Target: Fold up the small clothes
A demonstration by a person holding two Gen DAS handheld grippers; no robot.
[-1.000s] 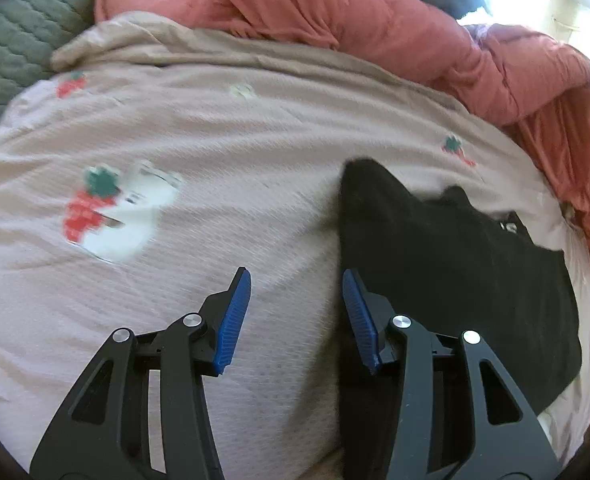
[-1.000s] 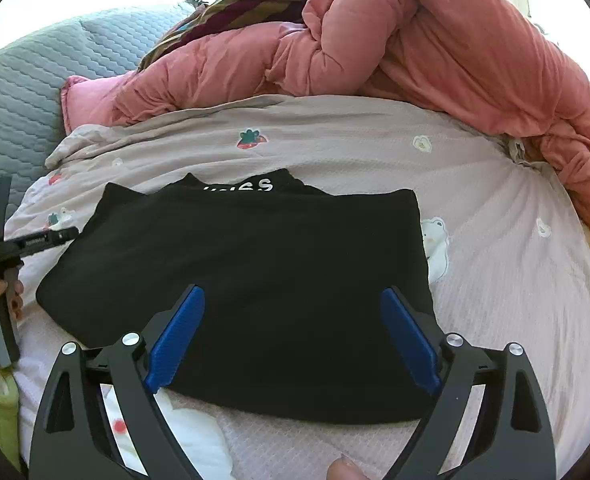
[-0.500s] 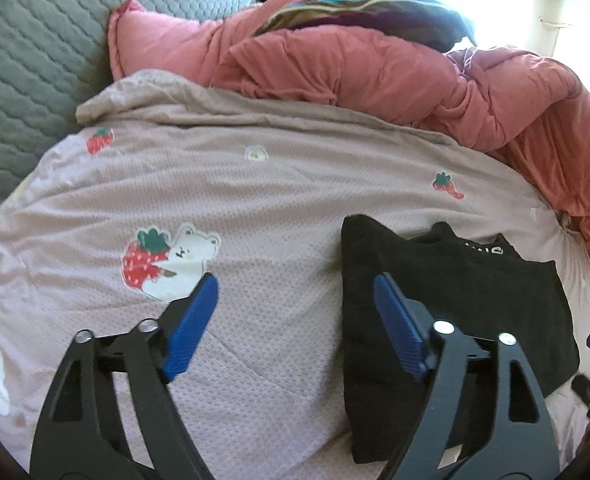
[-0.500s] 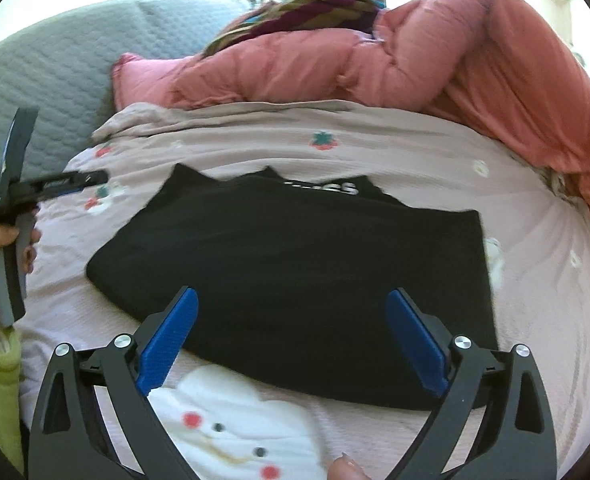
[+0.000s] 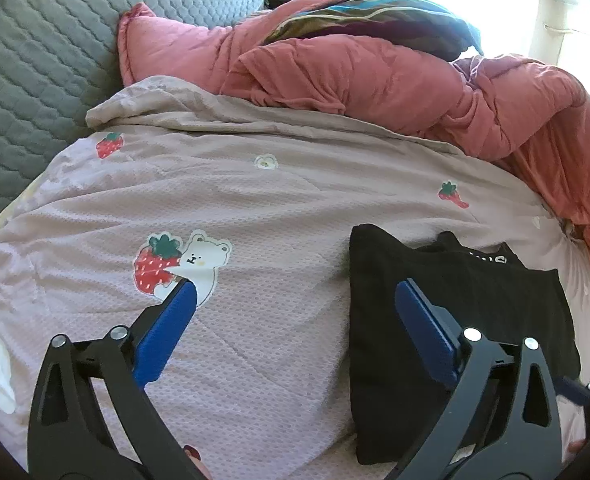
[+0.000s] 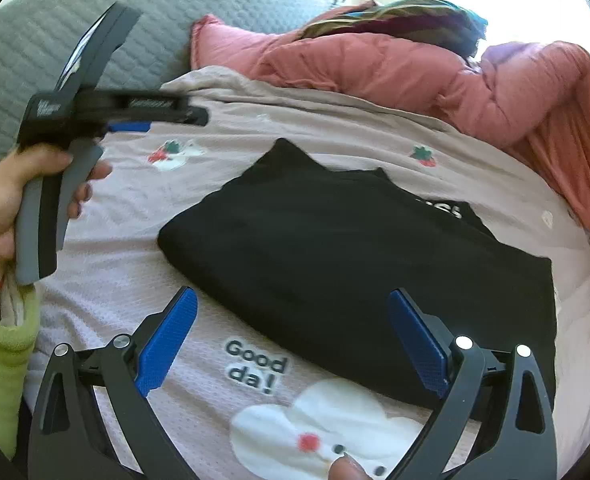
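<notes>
Left wrist view: looks along the left gripper (image 5: 295, 320) over a bed.
Left gripper state: blue-padded jaws are opening, nearly full spread, nothing between them; they hang above the mauve waffle-textured bedspread printed with strawberries and bears (image 5: 255, 208).
Garment position: the black folded cotton garment with white lettering (image 5: 475, 296) lies flat on the bedspread at lower right; the right-hand jaw stands over its left edge, apart from the cloth.
Background: a rumpled coral-pink quilted duvet (image 5: 375, 76) is heaped at the far side, against a grey quilted headboard (image 5: 35, 60).

Right wrist view: looks along the right gripper (image 6: 293, 332) from the garment's near side.
Right gripper state: jaws wide apart and empty; the garment's near edge lies between and just beyond them, untouched.
Shown only here: the whole outline of the garment (image 6: 355, 248), its thick folded left corner, the "Good da!" print beside it, and the person's left hand (image 6: 11, 216) in a lime-green sleeve holding the other tool up beside the garment.
Shown only in the left view: the bare bedspread to the garment's left.

Handling judgement: soft, light, limp, neither slippery nor fragile; layers will likely slide apart if pinched singly.
Hold judgement: take both near corners through all layers.
</notes>
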